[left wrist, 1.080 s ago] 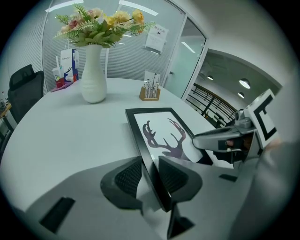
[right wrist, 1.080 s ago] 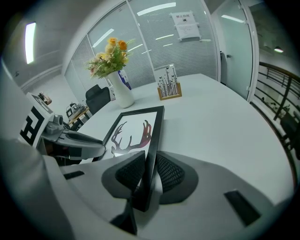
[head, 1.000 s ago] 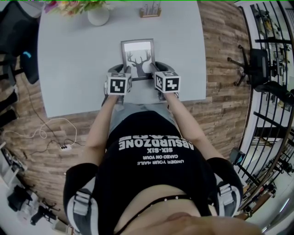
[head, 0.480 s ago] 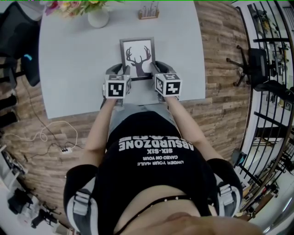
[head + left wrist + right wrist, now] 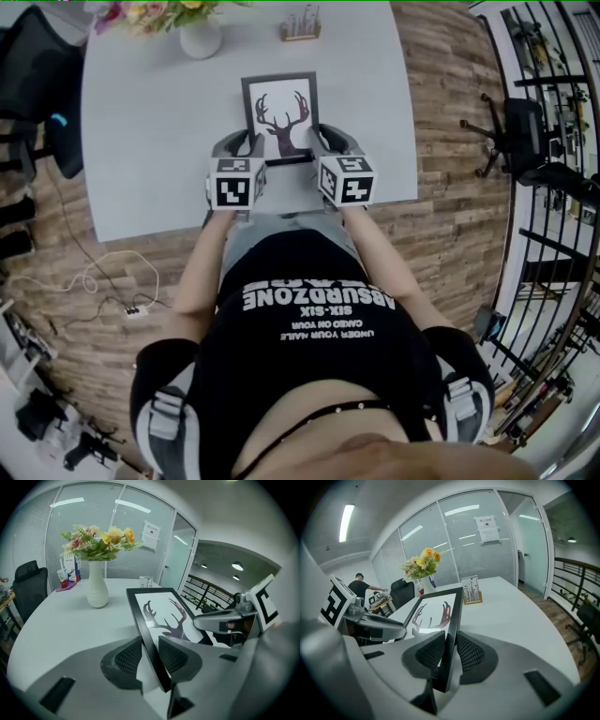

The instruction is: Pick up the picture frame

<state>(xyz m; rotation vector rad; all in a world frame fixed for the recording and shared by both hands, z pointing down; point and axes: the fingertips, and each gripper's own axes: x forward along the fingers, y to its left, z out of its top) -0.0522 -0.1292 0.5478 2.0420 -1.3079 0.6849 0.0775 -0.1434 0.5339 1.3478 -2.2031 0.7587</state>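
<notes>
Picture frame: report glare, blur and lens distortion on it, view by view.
Head view: picture frame sharp, no glare, but the table edges bow from the wide lens. Left gripper view: dark round border, frame stretched, deer print readable. Right gripper view: a pale reflection streaks the glass low on the print.

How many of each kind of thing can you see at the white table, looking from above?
Picture frame: 1
Vase of flowers: 1
Wooden holder: 1
Left tongs and right tongs: 2
Total: 5
</notes>
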